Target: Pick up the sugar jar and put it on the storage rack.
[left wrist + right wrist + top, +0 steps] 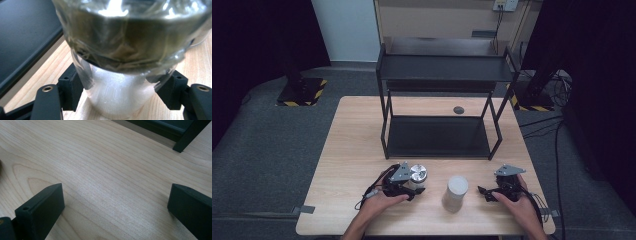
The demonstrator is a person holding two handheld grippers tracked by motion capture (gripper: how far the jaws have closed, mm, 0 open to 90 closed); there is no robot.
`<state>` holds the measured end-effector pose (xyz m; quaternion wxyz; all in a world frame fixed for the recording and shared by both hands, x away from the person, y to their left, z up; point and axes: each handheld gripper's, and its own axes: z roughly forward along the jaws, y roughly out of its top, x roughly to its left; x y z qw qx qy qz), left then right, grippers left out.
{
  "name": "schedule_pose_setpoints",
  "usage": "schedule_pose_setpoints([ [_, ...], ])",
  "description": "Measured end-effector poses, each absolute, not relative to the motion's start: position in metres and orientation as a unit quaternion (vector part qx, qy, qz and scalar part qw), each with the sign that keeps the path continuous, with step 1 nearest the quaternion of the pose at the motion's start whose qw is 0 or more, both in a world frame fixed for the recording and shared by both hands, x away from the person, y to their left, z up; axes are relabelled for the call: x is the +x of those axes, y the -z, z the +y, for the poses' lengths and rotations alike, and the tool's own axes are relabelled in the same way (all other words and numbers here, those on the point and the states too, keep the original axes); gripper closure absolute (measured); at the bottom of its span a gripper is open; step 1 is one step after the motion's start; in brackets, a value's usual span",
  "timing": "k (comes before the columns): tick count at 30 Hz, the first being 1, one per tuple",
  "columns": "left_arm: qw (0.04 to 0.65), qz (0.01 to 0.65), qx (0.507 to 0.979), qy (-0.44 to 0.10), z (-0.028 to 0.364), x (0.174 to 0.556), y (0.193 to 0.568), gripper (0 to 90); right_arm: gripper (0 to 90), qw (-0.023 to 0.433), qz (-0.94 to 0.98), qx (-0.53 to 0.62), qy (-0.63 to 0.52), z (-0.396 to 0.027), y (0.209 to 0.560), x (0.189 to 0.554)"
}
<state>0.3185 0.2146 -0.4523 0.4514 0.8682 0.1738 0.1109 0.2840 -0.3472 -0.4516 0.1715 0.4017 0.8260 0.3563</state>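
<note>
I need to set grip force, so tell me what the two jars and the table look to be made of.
Left jar: clear glossy plastic or glass, going by the glare, holding white grains; shiny lid, probably metal. Right jar: frosted and matte with a pale lid, likely plastic. Table: light wood or wood-look laminate with visible grain and a soft sheen.
</note>
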Motion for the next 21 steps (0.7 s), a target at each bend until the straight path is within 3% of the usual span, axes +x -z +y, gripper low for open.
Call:
schedule_pose_setpoints([
  [21,0.449,0.163,0.871,-0.113,0.221,0.347,0.426,30.3,1.4,0.172,0.826,0.401,-0.356,-0.347,0.452,0.284],
])
